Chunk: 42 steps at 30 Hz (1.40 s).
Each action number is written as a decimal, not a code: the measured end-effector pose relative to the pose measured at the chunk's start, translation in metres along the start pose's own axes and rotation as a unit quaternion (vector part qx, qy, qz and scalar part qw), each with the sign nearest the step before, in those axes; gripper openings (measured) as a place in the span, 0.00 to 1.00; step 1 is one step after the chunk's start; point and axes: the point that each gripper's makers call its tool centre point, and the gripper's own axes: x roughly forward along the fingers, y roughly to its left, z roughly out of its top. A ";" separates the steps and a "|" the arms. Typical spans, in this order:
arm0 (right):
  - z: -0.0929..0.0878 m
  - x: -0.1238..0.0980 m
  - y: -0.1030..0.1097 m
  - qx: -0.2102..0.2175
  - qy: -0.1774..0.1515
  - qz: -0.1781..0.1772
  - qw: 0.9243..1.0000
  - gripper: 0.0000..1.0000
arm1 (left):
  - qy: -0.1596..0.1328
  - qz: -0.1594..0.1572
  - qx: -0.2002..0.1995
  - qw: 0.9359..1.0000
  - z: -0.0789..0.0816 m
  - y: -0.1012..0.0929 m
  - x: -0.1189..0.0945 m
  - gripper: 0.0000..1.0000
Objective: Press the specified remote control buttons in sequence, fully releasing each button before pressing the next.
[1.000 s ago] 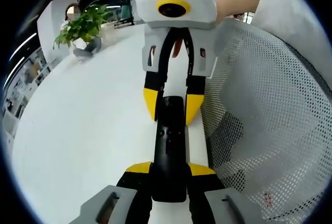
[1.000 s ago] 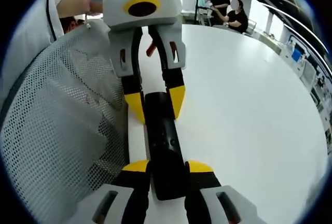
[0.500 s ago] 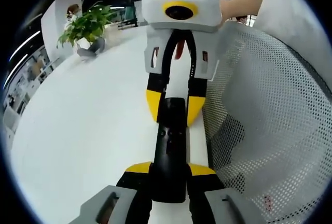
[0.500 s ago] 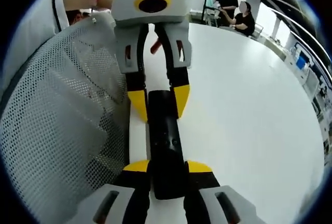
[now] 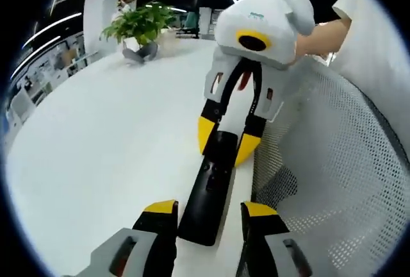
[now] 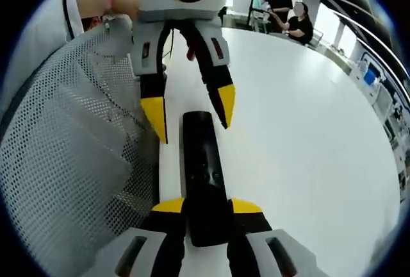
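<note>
A black remote control (image 6: 204,181) lies lengthwise on the white counter (image 6: 307,136), close along the counter edge that borders a white mesh chair back (image 6: 70,161). The right gripper (image 6: 206,208) pinches one end of it between its yellow-tipped jaws, and in the left gripper view the same gripper (image 5: 224,141) straddles the remote control's (image 5: 210,187) far end. The left gripper (image 5: 208,216) has its jaws spread on either side of the opposite end without touching it, and in the right gripper view it (image 6: 189,113) hangs splayed just above that end; a potted plant (image 5: 142,28) sits at the far edge of the counter (image 5: 96,136).
</note>
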 end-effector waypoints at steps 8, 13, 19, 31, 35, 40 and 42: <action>0.000 0.000 0.000 0.004 -0.005 -0.001 1.000 0.22 | -0.151 0.084 -0.060 0.983 0.040 0.010 -0.045 0.61; 0.000 0.000 0.000 0.008 -0.008 -0.003 1.000 0.22 | -0.231 0.195 -0.073 0.950 0.052 0.034 -0.087 0.81; 0.001 0.000 0.000 0.014 -0.012 -0.001 1.000 0.22 | -0.335 0.254 -0.097 0.902 0.070 0.038 -0.127 1.00; 0.003 -0.003 -0.001 0.051 -0.029 0.004 0.998 0.25 | -0.373 0.300 -0.115 0.871 0.065 0.045 -0.141 1.00; 0.002 -0.002 -0.002 0.057 -0.023 0.009 0.998 0.25 | -0.341 0.309 -0.088 0.883 0.065 0.043 -0.135 0.98; 0.002 0.001 -0.001 0.028 0.002 0.020 0.999 0.23 | -0.301 0.313 -0.073 0.898 0.053 0.042 -0.125 0.94; 0.001 0.000 -0.001 0.010 0.021 0.027 0.999 0.22 | -0.289 0.311 -0.084 0.901 0.047 0.043 -0.123 0.93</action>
